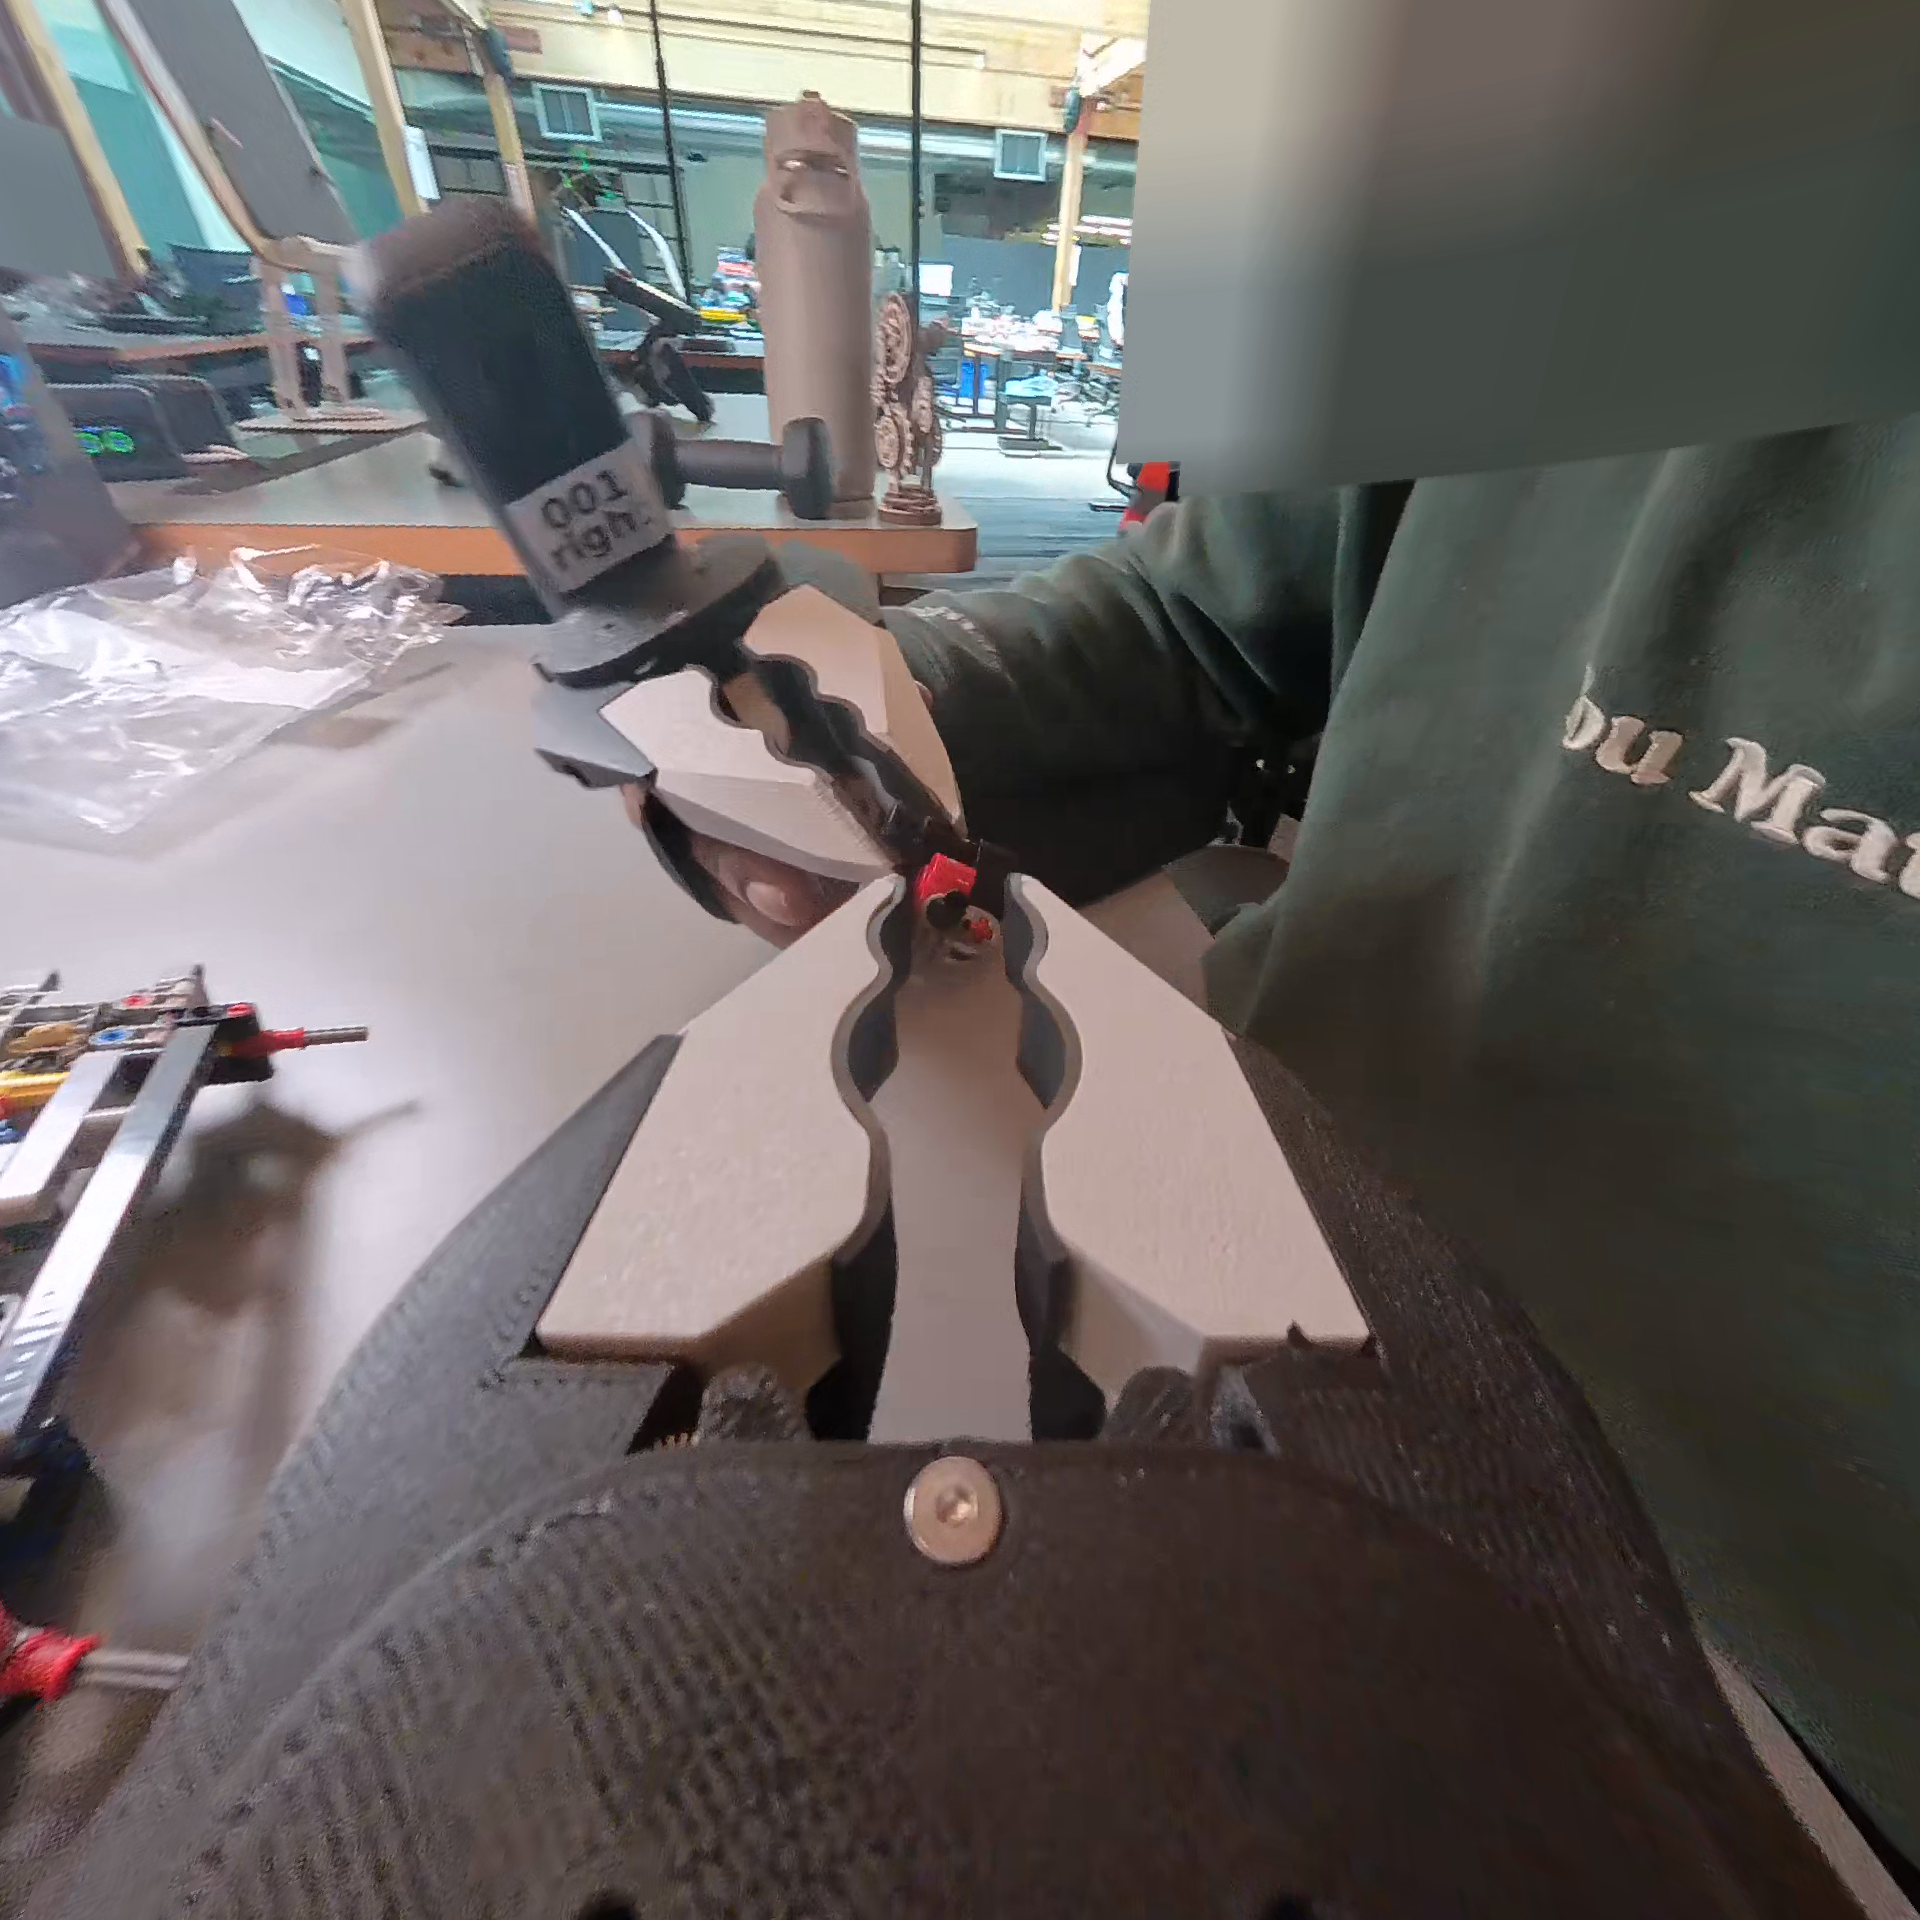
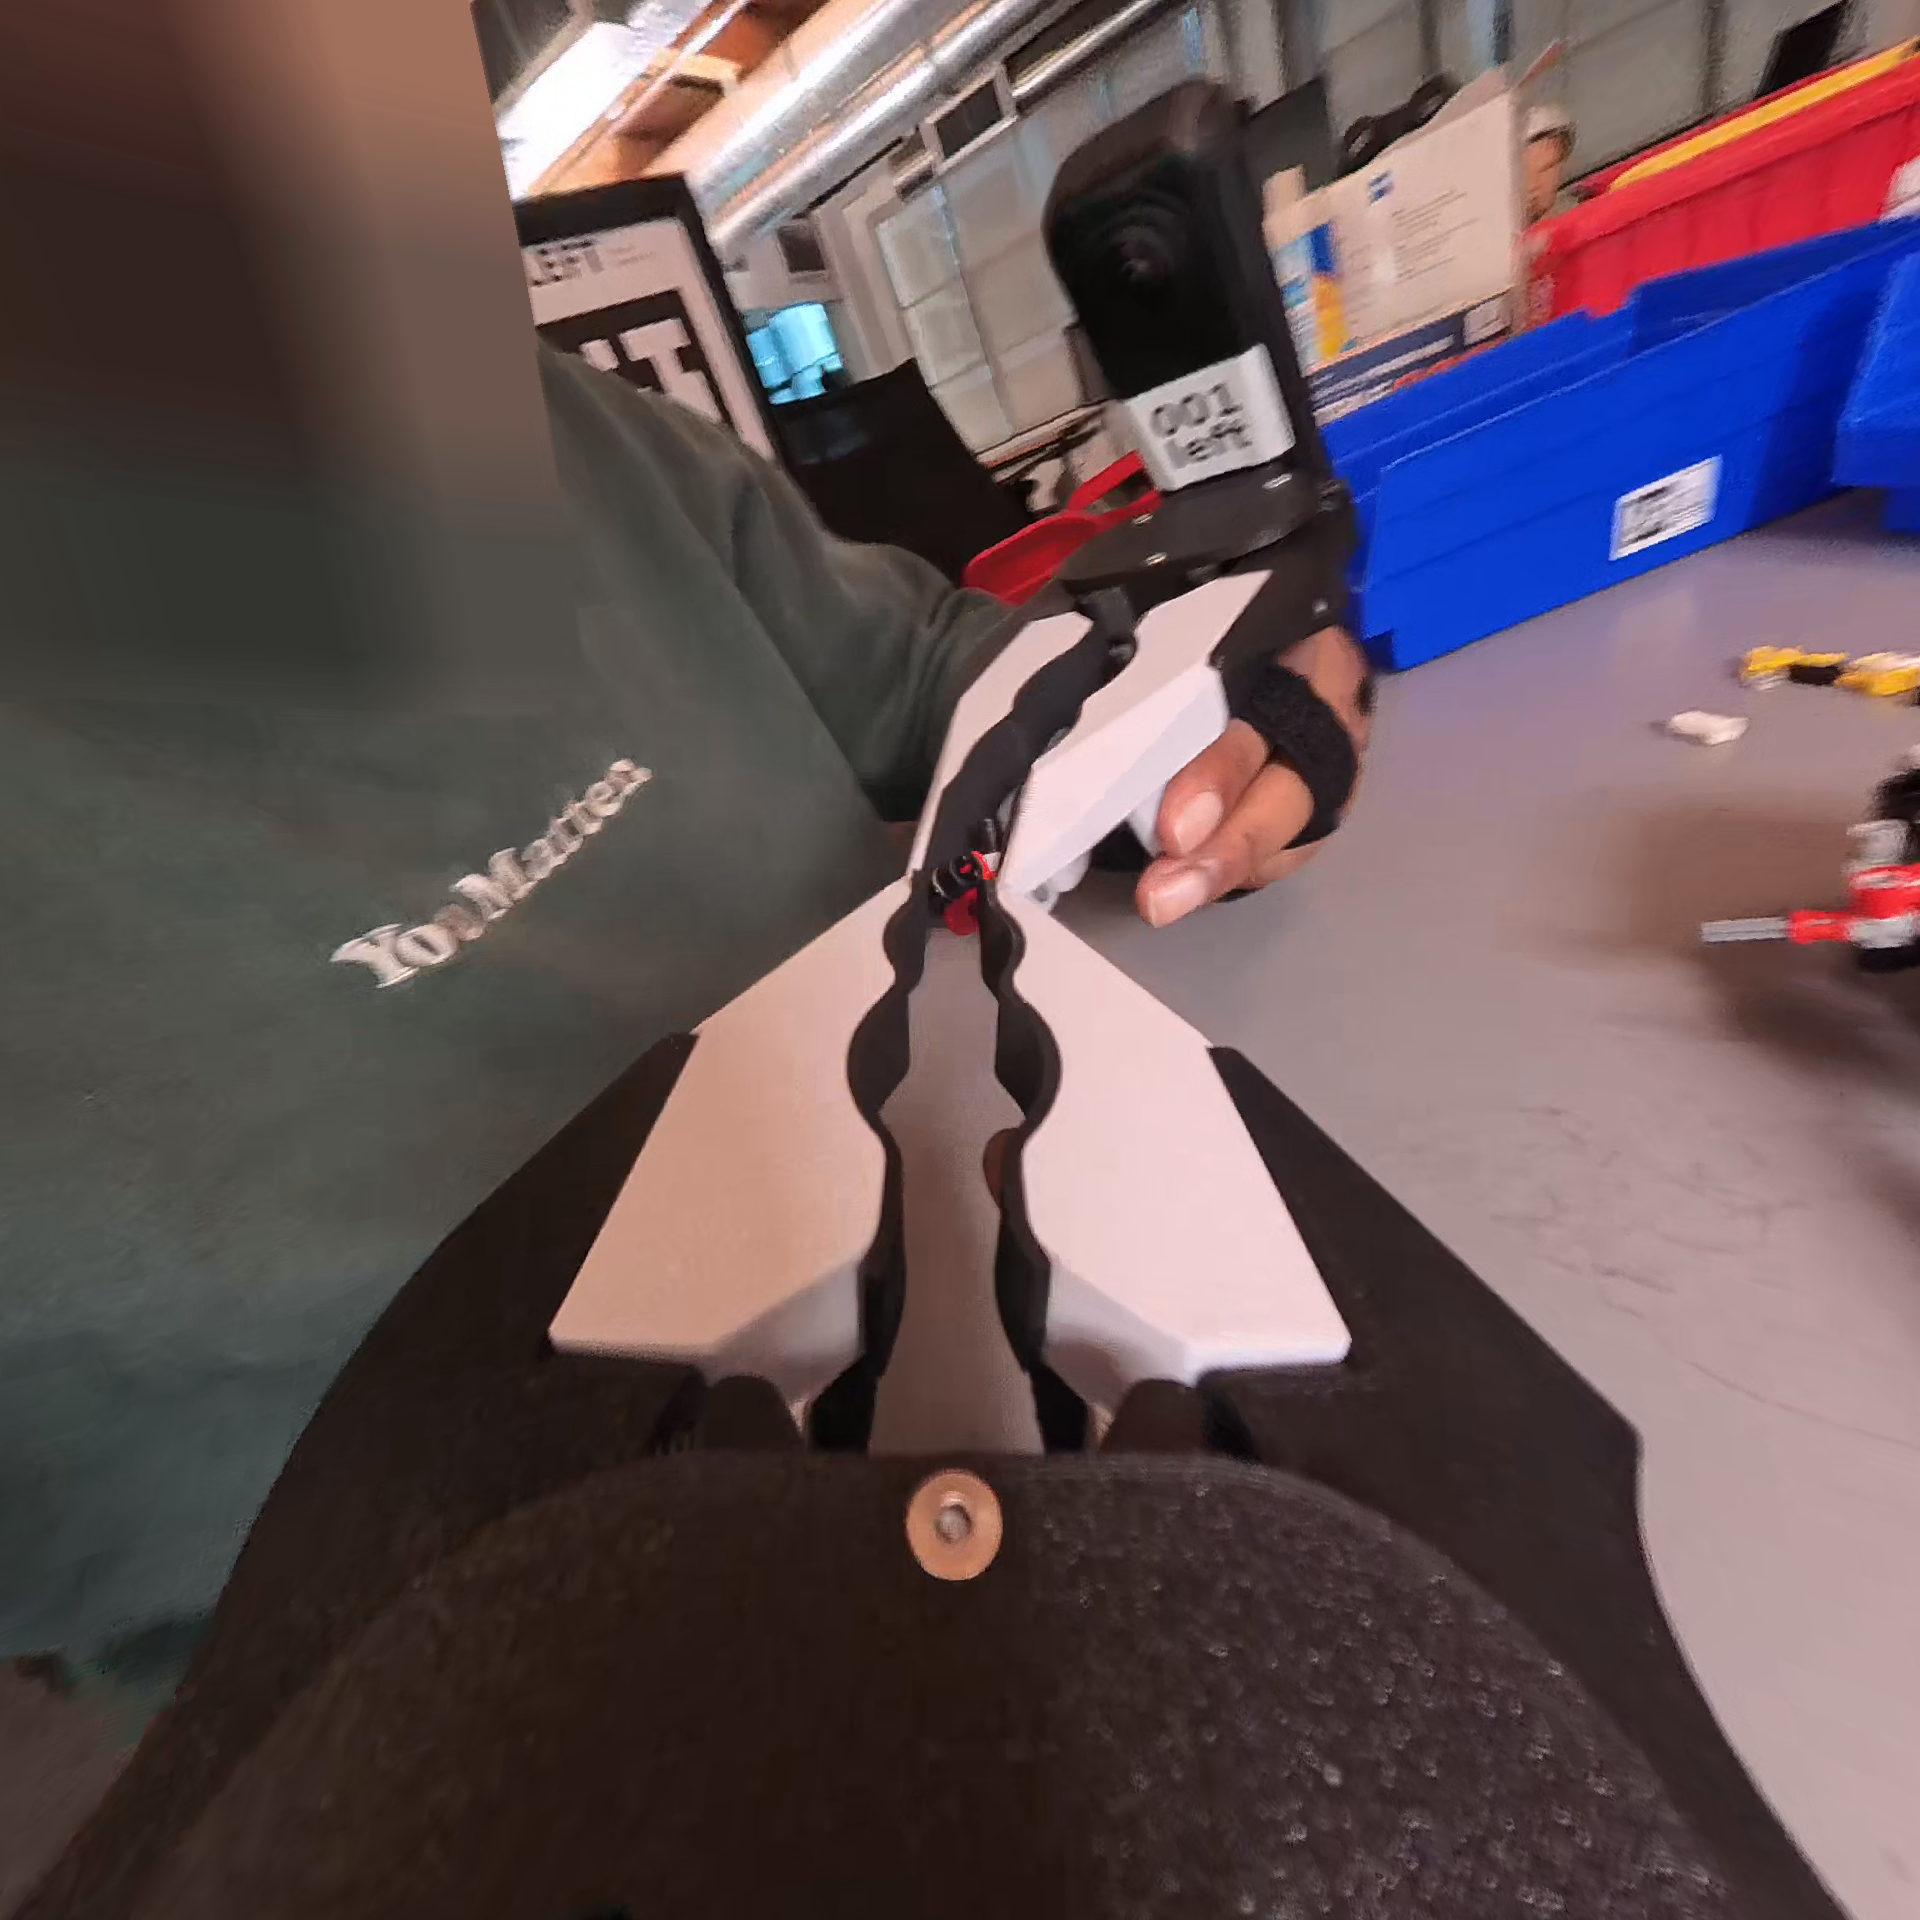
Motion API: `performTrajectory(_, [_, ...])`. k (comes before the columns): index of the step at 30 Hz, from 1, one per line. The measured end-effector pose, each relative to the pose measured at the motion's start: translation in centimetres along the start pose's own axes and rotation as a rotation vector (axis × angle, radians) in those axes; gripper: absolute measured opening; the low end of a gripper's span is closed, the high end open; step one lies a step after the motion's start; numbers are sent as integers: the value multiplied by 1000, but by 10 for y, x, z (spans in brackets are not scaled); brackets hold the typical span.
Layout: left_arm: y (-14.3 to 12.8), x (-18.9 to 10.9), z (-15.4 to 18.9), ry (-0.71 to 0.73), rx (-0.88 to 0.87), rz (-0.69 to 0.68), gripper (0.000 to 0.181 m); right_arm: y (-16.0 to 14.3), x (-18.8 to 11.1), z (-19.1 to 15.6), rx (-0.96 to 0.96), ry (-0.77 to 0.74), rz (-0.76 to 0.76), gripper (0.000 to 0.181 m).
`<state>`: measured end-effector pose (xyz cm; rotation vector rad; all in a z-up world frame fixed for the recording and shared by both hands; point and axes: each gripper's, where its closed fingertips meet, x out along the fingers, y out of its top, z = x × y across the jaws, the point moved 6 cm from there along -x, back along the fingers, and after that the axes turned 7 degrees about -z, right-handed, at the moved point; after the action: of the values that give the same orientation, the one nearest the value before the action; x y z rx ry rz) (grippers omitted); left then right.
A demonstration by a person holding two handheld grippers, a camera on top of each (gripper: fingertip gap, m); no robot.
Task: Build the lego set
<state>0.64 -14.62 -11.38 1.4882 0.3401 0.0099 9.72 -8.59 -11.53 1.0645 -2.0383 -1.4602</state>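
Observation:
My left gripper (image 1: 952, 906) and my right gripper (image 2: 957, 906) meet tip to tip above the grey table (image 1: 436, 935), close to a person's green sweatshirt (image 1: 1558, 987). A small red and black lego piece (image 1: 943, 891) sits where the tips meet; it also shows in the right wrist view (image 2: 962, 889). Both pairs of jaws are closed onto this small piece from opposite sides. Whether it is one part or two parts pressed together is hidden by the fingers. The right gripper (image 1: 930, 836) comes in from the upper left in the left wrist view. The left gripper (image 2: 977, 847) comes from the upper right in the right wrist view.
A partly built lego model (image 1: 114, 1070) with a red-tipped axle lies on the table to the left; it also shows in the right wrist view (image 2: 1870, 904). A crumpled plastic bag (image 1: 156, 675) lies behind it. Blue bins (image 2: 1610, 436) and yellow pieces (image 2: 1829, 670) are at the far right. Less than 4 cm separates the two grippers' tips. The partly built lego model (image 1: 114, 1070) is about 20 cm from both grippers' fingertips.

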Motion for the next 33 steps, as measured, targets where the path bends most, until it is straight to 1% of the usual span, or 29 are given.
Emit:
performTrajectory(2, [1,-5,-8,50,-28,0,14,5,-5,7,-77,-154,13,13])
performTrajectory(4, [-1,-8,-14,77,-62,-23,13,7,-7,10,-206,-312,-27,22])
performTrajectory(6, [-5,-8,-19,96,-92,-41,13,8,-6,9,-316,-413,-75,30])
performTrajectory(8, [-6,-7,-21,92,-122,-45,14,7,-3,6,-377,-440,-127,34])
performTrajectory(10, [-7,-8,-23,98,-144,-45,13,5,-1,5,-399,-464,-166,35])
performTrajectory(11, [-8,-8,-24,101,-149,-45,13,5,0,6,-409,-481,-173,33])
performTrajectory(12, [-7,-9,-24,98,-155,-40,13,5,1,7,-419,-500,-180,27])
performTrajectory(15, [-6,-10,-24,95,-169,-30,13,5,2,7,-434,-516,-192,23])
performTrajectory(22, [-2,-11,-24,82,-221,23,14,11,1,5,-411,-509,-159,23])
performTrajectory(24, [-1,-12,-23,84,-214,32,14,11,1,6,-397,-500,-147,23])
performTrajectory(28, [-1,-13,-20,79,-172,39,22,11,0,7,-367,-474,-112,23])
performTrajectory(31, [0,-12,-19,116,-129,22,14,10,0,7,-339,-445,-91,23])
performTrajectory(33, [1,-12,-19,130,-108,15,14,11,1,7,-324,-438,-78,23])
